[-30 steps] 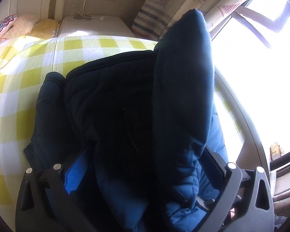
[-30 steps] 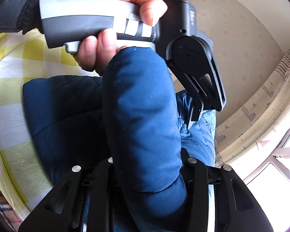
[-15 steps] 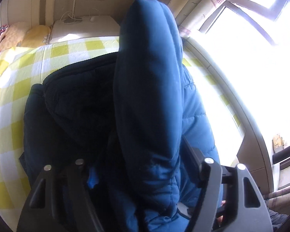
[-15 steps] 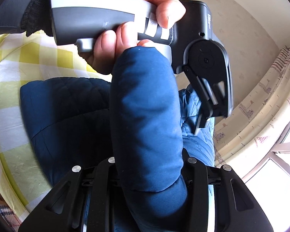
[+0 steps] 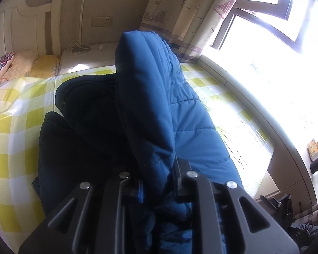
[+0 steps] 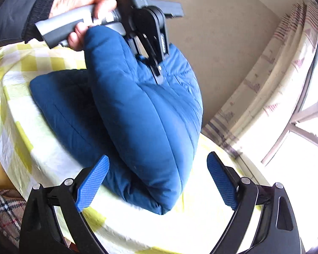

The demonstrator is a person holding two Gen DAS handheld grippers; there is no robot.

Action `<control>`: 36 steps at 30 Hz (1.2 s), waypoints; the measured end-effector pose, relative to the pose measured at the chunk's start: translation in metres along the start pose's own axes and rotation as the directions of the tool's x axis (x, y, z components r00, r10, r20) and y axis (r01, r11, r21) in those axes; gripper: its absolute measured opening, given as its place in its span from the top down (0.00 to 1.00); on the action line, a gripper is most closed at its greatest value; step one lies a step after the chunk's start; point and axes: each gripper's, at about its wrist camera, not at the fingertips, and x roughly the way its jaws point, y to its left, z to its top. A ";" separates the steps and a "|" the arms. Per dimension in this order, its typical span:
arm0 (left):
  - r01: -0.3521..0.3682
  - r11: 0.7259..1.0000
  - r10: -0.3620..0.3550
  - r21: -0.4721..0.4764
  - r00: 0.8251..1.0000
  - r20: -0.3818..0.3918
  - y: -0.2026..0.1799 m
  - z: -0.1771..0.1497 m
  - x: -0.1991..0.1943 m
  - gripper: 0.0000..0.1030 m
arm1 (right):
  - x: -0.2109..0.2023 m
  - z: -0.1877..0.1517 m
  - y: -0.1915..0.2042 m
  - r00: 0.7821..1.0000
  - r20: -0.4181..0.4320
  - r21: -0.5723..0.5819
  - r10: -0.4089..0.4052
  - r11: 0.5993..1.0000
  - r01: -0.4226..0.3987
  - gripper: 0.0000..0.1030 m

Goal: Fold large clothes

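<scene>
A large blue quilted jacket (image 6: 142, 114) lies on a bed with a yellow and white checked sheet (image 6: 14, 114). My left gripper (image 5: 156, 182) is shut on a raised fold of the jacket (image 5: 146, 97) and holds it up above the rest. In the right wrist view the left gripper (image 6: 156, 72) shows at the top, clamped on the far end of that fold. My right gripper (image 6: 156, 182) is open, its blue pads (image 6: 93, 180) apart and empty, just back from the near end of the fold.
Pillows (image 5: 21, 65) and a white headboard (image 5: 31, 27) stand at the bed's far end, with a white bedside table (image 5: 84, 57). Curtains (image 5: 190, 14) and a bright window (image 5: 275, 53) run along the right. A plaid cloth (image 6: 4, 209) lies at lower left.
My right gripper has opened, let go of the jacket fold and drawn back. My left gripper has shut tighter on the fold and lifted it higher.
</scene>
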 end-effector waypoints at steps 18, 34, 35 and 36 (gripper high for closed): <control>-0.051 0.999 0.050 0.005 0.995 0.082 -0.020 -0.009 -0.024 0.86 | 0.023 0.003 -0.003 0.990 -0.077 0.072 -0.116 0.990 0.121 0.18; -0.145 0.976 0.167 -0.160 0.977 0.134 0.077 -0.085 -0.059 0.86 | 0.039 0.010 -0.020 0.970 -0.235 0.079 0.063 0.996 -0.045 0.15; -0.145 0.975 0.170 -0.170 0.975 0.142 0.076 -0.086 -0.060 0.86 | 0.035 0.011 -0.021 0.967 -0.241 0.067 0.087 0.995 -0.073 0.15; -0.155 0.974 0.180 -0.167 0.972 0.148 0.075 -0.086 -0.061 0.86 | 0.029 0.014 -0.022 0.962 -0.246 0.035 0.115 0.993 -0.110 0.15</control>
